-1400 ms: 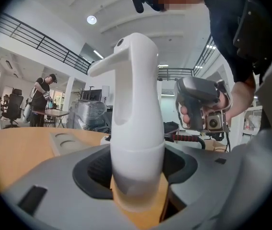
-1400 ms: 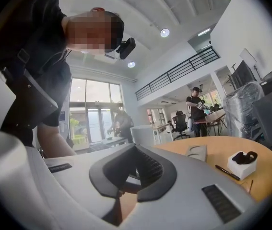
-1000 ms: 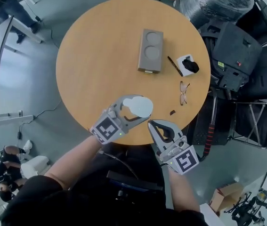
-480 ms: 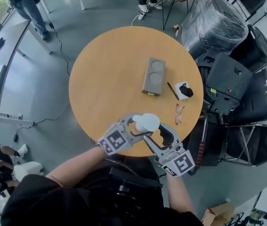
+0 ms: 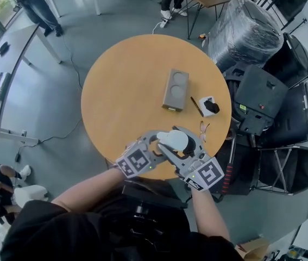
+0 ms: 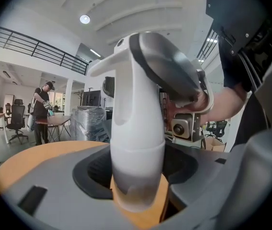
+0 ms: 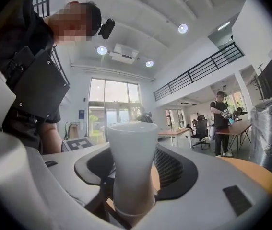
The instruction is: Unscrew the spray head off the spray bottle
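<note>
A white spray bottle [image 5: 173, 140] with a grey spray head hangs upright over the near edge of the round wooden table [image 5: 126, 80]. My left gripper [image 5: 162, 144] comes in from the left and is shut on the bottle's lower body [image 6: 136, 143], which fills the space between its jaws [image 6: 138, 195]. My right gripper [image 5: 181, 143] reaches in from the right. Its jaws are opening, and the bottle's white upper part [image 7: 133, 162] stands between them [image 7: 131, 200] with small gaps on both sides.
Farther back on the table lie a grey box with two round recesses [image 5: 175, 89], a pen [image 5: 196, 106], a small white holder with a black item [image 5: 211, 106] and glasses [image 5: 203, 129]. Black cases [image 5: 262, 99] and a wrapped bundle [image 5: 246, 29] crowd the right side.
My right gripper was shut and apart at the lower right; it has moved up to the bottle and opened around it. The left gripper keeps its hold on the bottle.
</note>
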Demonstrator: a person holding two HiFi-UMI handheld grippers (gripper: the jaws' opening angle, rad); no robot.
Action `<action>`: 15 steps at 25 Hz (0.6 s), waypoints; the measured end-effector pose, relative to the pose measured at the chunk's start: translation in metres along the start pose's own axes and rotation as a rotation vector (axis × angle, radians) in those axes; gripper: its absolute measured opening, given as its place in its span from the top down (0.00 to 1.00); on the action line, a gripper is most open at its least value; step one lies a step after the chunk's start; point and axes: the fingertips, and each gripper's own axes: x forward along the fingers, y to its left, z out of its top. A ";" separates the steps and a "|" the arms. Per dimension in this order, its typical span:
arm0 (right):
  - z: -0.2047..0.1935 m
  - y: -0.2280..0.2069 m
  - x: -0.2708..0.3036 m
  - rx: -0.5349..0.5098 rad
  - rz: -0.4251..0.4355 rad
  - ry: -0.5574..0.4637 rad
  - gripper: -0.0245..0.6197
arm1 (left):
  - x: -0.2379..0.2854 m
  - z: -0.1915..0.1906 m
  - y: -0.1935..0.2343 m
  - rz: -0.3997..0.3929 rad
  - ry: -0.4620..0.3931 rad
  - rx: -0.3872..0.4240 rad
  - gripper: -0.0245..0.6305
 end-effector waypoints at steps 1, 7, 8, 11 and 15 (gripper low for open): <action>0.004 0.001 -0.001 -0.012 0.013 -0.003 0.59 | 0.001 0.002 -0.001 0.007 0.001 0.001 0.50; 0.018 0.007 -0.020 -0.049 0.122 -0.037 0.65 | 0.015 0.019 -0.020 -0.065 -0.052 0.012 0.50; 0.020 0.009 -0.022 -0.054 0.146 -0.038 0.65 | 0.015 0.021 -0.023 -0.088 -0.060 0.022 0.50; 0.025 0.019 -0.028 -0.047 0.222 -0.048 0.65 | 0.009 0.025 -0.032 -0.144 -0.065 0.051 0.50; 0.034 0.028 -0.041 -0.024 0.316 -0.059 0.65 | 0.006 0.033 -0.046 -0.224 -0.076 0.063 0.50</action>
